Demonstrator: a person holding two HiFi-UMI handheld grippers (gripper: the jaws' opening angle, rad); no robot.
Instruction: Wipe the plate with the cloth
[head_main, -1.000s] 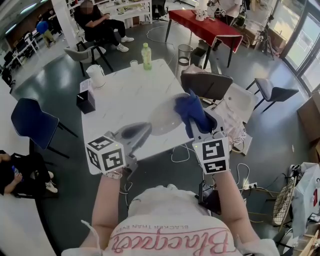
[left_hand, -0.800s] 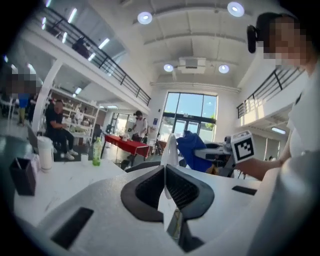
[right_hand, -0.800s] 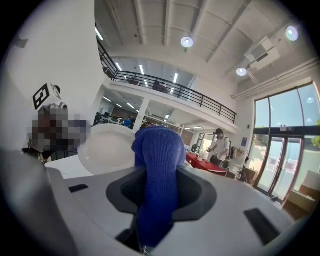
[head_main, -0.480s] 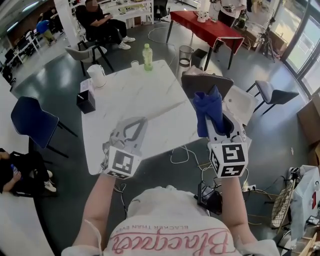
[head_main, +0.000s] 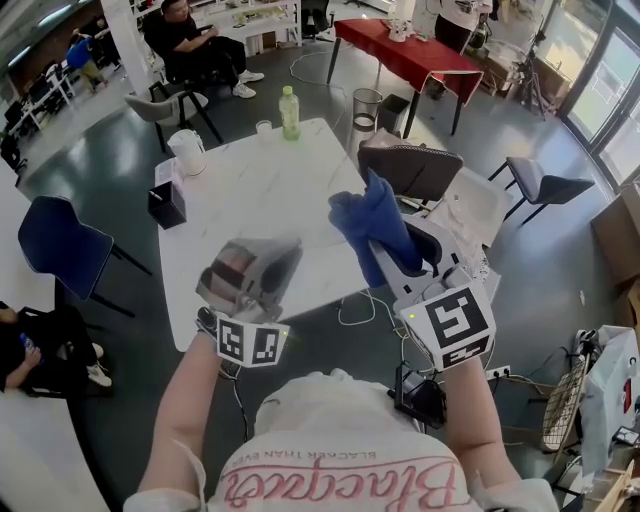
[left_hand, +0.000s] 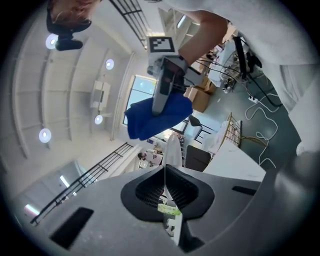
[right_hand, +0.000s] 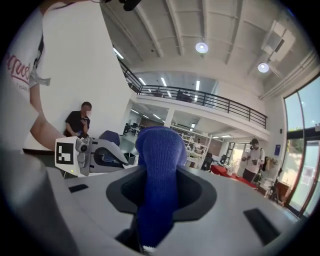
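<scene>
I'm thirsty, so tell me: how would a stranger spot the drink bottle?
Find the white table in front of the person. At its far edge, beside a small cup, stands the bottle: tall, pale green, the only green thing there.

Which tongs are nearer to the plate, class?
Left. The left tongs are shut on the plate at its rim; the right tongs, gripping the blue cloth, sit beside it to the right.
</scene>
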